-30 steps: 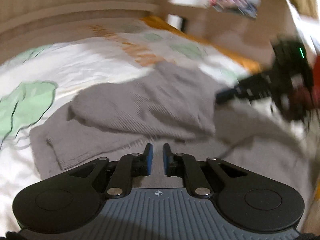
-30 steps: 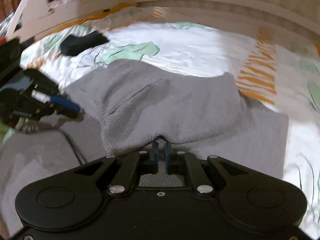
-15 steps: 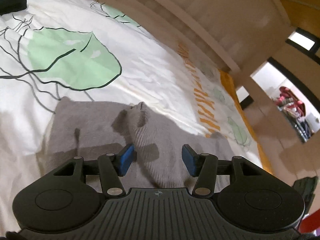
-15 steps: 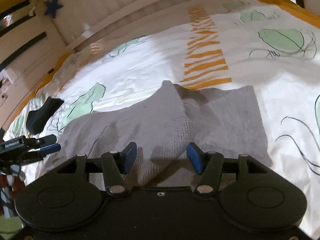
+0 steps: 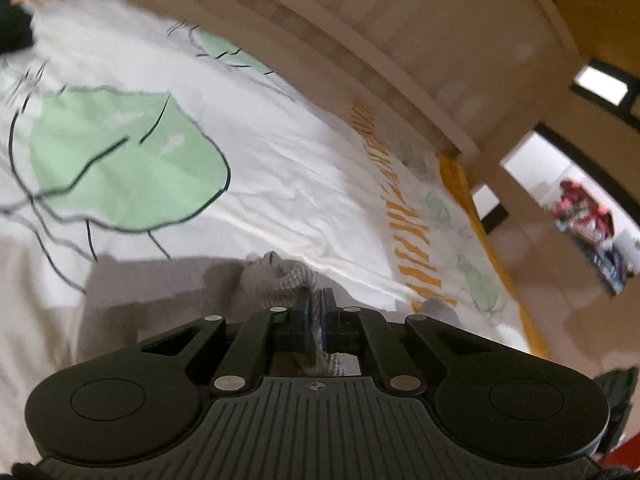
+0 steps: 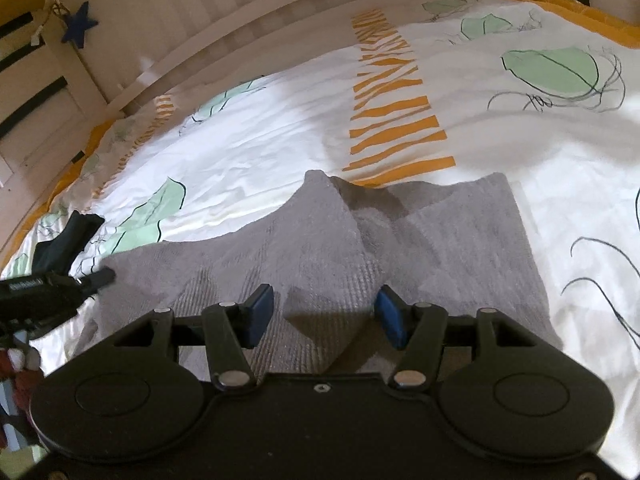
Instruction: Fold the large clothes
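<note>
1. Pinching a raised fold of the grey garment (image 5: pixel 280 276), the left gripper (image 5: pixel 314 316) has its jaws pressed together on the knit; they have just been closing, and cloth shows between the blue pads (image 5: pixel 306 318).
2. Left gripper points forward and downward over the bed; its view is tilted, with the headboard (image 5: pixel 360 56) running diagonally across the top.
3. Right gripper (image 6: pixel 324 314) is spread, blue pads (image 6: pixel 260 312) well apart. A ridge of the garment (image 6: pixel 320 240) lies between them, but neither pad presses on it.
4. Right gripper also tips downward, low over the near part of the cloth.
5. In the right wrist view the left gripper (image 6: pixel 94 280) shows at the left edge, its tip at the garment's left side.
6. Garment lies on the duvet (image 6: pixel 260 148), partly folded: one layer overlaps another, with a peak at the far edge just beside the orange stripes (image 6: pixel 392 120).
7. Duvet is white with green leaf prints (image 5: pixel 120 160).
8. A dark item (image 6: pixel 66 240) lies on the duvet beyond the left gripper, apart from the garment.
9. Left wrist view is motion-blurred; fine detail is uncertain.
</note>
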A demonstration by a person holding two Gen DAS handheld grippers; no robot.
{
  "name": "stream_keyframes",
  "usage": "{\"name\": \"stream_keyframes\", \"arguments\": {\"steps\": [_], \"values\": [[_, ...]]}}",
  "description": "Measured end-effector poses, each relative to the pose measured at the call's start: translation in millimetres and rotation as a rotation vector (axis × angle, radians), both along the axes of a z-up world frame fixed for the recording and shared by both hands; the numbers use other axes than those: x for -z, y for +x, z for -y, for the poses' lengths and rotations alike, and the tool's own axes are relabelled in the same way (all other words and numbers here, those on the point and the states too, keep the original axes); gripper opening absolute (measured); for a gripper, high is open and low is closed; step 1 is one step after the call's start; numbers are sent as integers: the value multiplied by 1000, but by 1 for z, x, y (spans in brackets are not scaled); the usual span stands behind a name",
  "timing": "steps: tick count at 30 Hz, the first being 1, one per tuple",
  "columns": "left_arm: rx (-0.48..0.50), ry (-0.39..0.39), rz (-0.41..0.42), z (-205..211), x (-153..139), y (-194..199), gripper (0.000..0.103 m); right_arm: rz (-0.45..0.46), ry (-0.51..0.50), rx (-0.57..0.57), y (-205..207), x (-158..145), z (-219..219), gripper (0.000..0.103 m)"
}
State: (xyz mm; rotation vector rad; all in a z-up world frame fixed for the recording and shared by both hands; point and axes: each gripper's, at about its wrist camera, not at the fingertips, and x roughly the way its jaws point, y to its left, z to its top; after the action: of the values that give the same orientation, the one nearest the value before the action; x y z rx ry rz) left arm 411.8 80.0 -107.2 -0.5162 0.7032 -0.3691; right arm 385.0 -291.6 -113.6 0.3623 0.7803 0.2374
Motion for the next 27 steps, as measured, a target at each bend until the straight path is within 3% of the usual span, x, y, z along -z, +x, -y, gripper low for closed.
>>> {"name": "stream_keyframes", "arguments": {"steps": [2, 3, 4, 9, 12, 13, 14, 15, 17, 19, 20, 21, 22, 24, 27], "values": [[13, 21, 4, 0, -4, 1, 5, -2, -12, -18, 2, -3, -6, 62], [11, 25, 8, 0, -5, 0, 5, -2, -18, -32, 3, -5, -9, 48], [7, 26, 14, -1, -7, -1, 5, -1, -8, -57, 3, -8, -12, 14], [-30, 23, 41, -16, -13, -3, 4, 38, 307, -21, -14, -17, 18, 12], [-47, 71, -5, -21, -5, -1, 5, -30, 270, 82, -16, 6, 42, 14], [-51, 78, -15, -22, -3, -2, 5, -65, 247, 111, -16, 17, 48, 19], [-59, 80, -21, -24, -1, -5, 5, -96, 226, 133, -16, 26, 53, 17], [-68, 77, -26, -25, -1, -10, 5, -110, 210, 151, -19, 33, 58, 2], [-70, 65, -32, -25, -3, -20, 9, -93, 231, 155, -25, 34, 62, 2], [-52, 60, -26, -21, -7, -32, 20, -70, 216, 147, -31, 28, 61, 20], [-42, 56, -14, -17, -10, -40, 36, -56, 195, 139, -34, 23, 58, 23], [-28, 48, -2, -12, -11, -48, 47, -40, 173, 128, -38, 18, 54, 32], [-13, 37, 4, -7, -12, -55, 48, -20, 158, 113, -42, 12, 50, 46], [14, 21, 1, 3, -10, -66, 48, 15, 149, 88, -51, 5, 42, 56], [49, 20, -28, 21, -1, -74, 50, 57, 129, 60, -63, -1, 28, 56]]}}
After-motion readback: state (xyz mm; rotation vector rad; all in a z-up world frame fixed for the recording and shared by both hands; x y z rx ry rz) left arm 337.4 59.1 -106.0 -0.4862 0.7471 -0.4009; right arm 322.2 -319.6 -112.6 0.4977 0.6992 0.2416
